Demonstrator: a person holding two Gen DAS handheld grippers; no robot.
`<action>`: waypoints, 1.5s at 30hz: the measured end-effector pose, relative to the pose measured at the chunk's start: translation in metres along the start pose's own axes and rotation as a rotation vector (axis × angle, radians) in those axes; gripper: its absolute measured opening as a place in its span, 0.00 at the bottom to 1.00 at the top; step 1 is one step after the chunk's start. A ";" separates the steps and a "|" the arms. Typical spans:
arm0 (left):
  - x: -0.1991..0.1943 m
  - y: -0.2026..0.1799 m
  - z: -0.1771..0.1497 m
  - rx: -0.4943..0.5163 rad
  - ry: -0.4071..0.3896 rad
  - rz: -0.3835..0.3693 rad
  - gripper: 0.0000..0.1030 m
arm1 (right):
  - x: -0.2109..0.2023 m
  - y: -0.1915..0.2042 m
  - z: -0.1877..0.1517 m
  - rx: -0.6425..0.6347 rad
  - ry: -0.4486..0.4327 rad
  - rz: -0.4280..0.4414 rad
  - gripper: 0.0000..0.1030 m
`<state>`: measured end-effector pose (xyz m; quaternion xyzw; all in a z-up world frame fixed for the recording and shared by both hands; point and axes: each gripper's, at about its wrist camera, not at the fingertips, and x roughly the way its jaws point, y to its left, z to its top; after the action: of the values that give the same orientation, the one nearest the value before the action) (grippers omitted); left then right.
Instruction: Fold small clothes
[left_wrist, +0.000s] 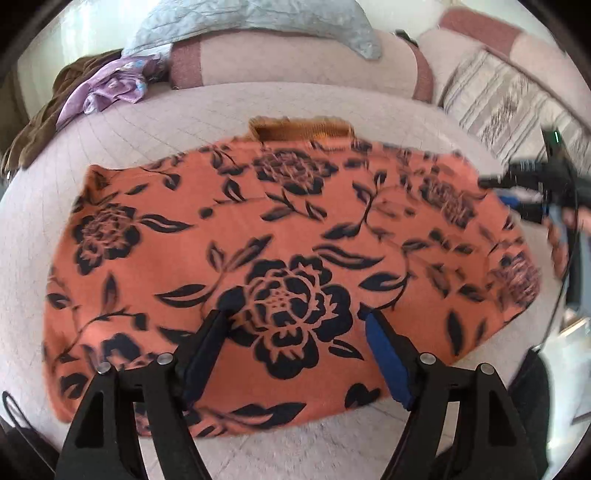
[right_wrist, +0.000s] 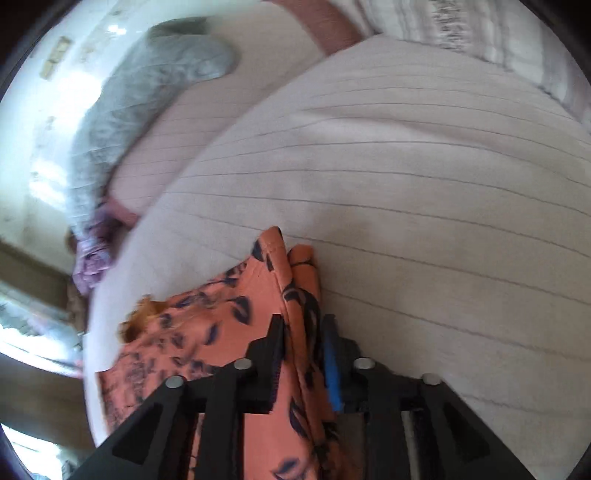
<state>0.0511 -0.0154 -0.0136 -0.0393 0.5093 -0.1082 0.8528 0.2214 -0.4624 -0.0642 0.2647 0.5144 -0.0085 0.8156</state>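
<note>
An orange garment with dark blue flowers (left_wrist: 258, 229) lies spread flat on a pale quilted cushion (left_wrist: 166, 114), with a ribbed orange collar (left_wrist: 299, 129) at its far edge. My left gripper (left_wrist: 295, 314) is open just over the near half, one large flower between its fingers. In the right wrist view my right gripper (right_wrist: 301, 326) is shut on a raised fold at the garment's edge (right_wrist: 288, 266); the cloth fills the gap between the black finger and the blue pad (right_wrist: 330, 369). In the left wrist view, the right tool's black body (left_wrist: 546, 177) is blurred at the garment's right end.
A grey-blue quilted blanket (left_wrist: 258, 22) drapes over the sofa back. Purple cloth (left_wrist: 110, 85) and brown cloth (left_wrist: 37, 122) are piled at the far left. A striped pillow (left_wrist: 498, 96) leans at the far right. Bare cushion (right_wrist: 406, 184) stretches beyond the garment's right end.
</note>
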 end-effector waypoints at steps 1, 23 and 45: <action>-0.018 0.009 0.000 -0.035 -0.051 -0.010 0.76 | -0.010 0.002 -0.005 -0.004 -0.017 -0.003 0.29; -0.080 0.171 -0.062 -0.542 -0.007 0.023 0.16 | -0.024 0.071 -0.151 -0.185 0.121 0.221 0.71; 0.018 0.237 0.064 -0.487 -0.028 -0.033 0.15 | -0.022 0.059 -0.149 -0.164 0.135 0.285 0.71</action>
<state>0.1497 0.2080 -0.0407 -0.2535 0.5080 0.0042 0.8232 0.1033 -0.3518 -0.0704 0.2673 0.5243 0.1670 0.7910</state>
